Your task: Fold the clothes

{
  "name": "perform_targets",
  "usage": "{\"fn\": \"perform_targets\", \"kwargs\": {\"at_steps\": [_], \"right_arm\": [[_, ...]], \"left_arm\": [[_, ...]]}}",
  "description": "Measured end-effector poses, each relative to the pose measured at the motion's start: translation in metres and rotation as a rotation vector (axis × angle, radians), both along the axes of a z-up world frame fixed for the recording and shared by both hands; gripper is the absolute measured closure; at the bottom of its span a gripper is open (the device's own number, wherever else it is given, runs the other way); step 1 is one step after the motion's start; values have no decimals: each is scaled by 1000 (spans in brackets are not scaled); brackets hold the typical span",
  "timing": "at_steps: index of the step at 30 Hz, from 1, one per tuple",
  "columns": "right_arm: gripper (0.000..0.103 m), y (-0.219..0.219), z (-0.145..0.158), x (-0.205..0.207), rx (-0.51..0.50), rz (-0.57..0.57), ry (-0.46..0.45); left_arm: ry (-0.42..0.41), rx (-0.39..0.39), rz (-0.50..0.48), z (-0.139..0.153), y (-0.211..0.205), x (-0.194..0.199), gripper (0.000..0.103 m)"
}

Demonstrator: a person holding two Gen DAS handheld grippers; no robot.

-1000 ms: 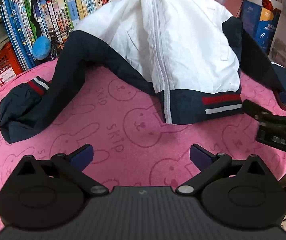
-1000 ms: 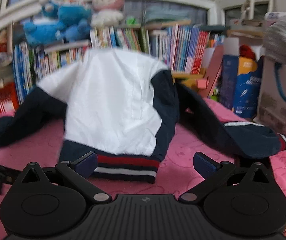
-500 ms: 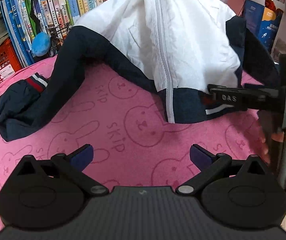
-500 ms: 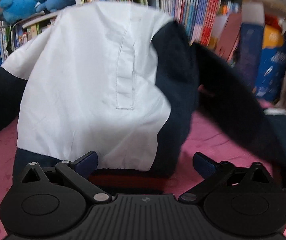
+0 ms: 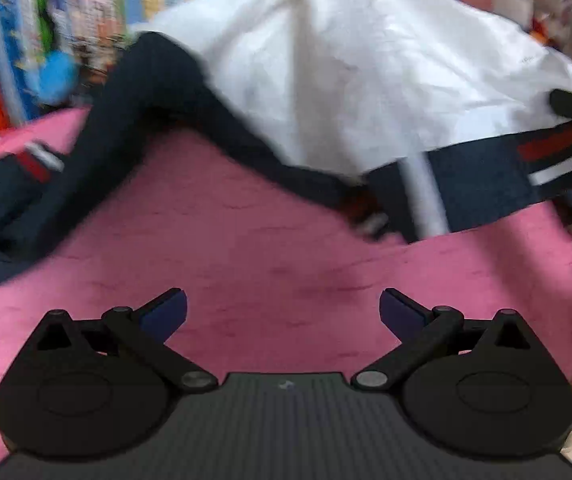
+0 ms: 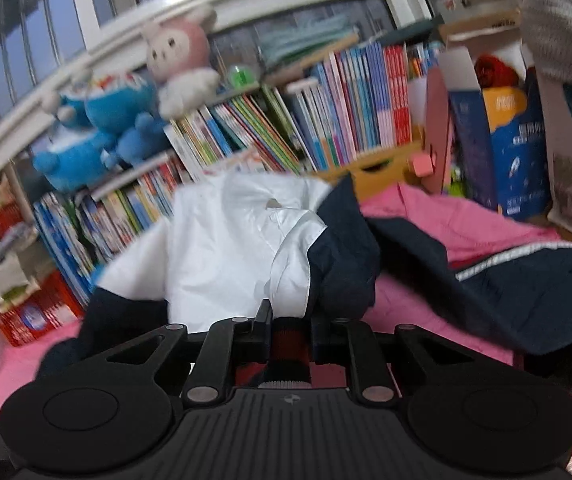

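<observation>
The jacket (image 5: 366,80) is heaped on the pink blanket (image 5: 246,248), thin, light and floppy (slippery, I'd guess). The right tongs (image 6: 290,332) pinch its striped hem (image 6: 290,340), the firmest hold; the left tongs (image 5: 282,308) gape empty.

A pink blanket (image 5: 270,240) covers the flat top. Behind it stand rows of bright books (image 6: 350,104) on shelves. A pink and white bunny toy (image 6: 180,56) sits on top, next to a blue plush toy (image 6: 98,128). A blue box (image 6: 514,152) stands at the right. A red basket (image 6: 34,312), maybe plastic, sits low on the left.
</observation>
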State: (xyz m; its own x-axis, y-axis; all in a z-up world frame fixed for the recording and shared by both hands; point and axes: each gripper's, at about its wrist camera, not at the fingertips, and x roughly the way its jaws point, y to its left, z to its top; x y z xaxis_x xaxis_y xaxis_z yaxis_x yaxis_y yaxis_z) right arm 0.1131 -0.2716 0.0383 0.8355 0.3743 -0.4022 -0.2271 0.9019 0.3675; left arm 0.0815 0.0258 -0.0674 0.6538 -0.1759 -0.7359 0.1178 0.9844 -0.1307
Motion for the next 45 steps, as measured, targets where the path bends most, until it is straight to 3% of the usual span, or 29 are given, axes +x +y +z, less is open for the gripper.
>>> {"fn": "perform_targets", "kwargs": {"at_steps": [2, 4, 7, 11, 14, 17, 18, 21, 24, 25, 30, 34, 41, 42, 43, 45], "right_arm": [[85, -4, 9, -3, 20, 10, -6], [85, -5, 17, -6, 39, 21, -7], [85, -4, 28, -9, 50, 39, -16], [85, -7, 41, -13, 35, 23, -32], [85, -15, 44, -15, 18, -7, -35], [85, -23, 42, -16, -8, -48, -31], [85, -25, 38, -15, -17, -65, -25], [85, -34, 25, -15, -26, -100, -2], [85, -42, 17, -14, -3, -104, 27], [85, -43, 16, -14, -2, -105, 31], [84, -42, 14, -14, -18, -105, 42], [81, -37, 10, -16, -63, -83, 41], [73, -41, -7, -15, -92, -76, 28], [71, -43, -11, -13, -89, -81, 38], [70, -45, -15, -12, -92, -86, 47], [64, -47, -23, -10, -98, -95, 66]], "left_arm": [[-4, -100, -72, 0, -11, 1, 0], [-12, -129, -117, 0, -27, 6, 0], [-32, -42, -113, -1, -57, 27, 0], [-87, 119, 16, -1, -70, 59, 0], [-80, 157, 27, -2, -58, 64, 1], [-124, 227, 102, 6, -40, 47, 18], [-169, 262, 152, 14, -31, 38, 24], [-289, 298, 309, 41, 5, 18, 21], [-187, 114, 180, 47, 33, 22, 4], [-132, 8, 124, 43, 36, 27, 2], [56, -267, 84, 9, 21, 67, 2], [26, -192, 149, 6, -5, 89, 0], [-63, -157, 231, 1, -12, 97, 2], [-77, -131, 229, 2, -17, 97, 19], [-89, -106, 231, 3, -21, 96, 56], [-91, -78, 271, 6, -22, 93, 96]]}}
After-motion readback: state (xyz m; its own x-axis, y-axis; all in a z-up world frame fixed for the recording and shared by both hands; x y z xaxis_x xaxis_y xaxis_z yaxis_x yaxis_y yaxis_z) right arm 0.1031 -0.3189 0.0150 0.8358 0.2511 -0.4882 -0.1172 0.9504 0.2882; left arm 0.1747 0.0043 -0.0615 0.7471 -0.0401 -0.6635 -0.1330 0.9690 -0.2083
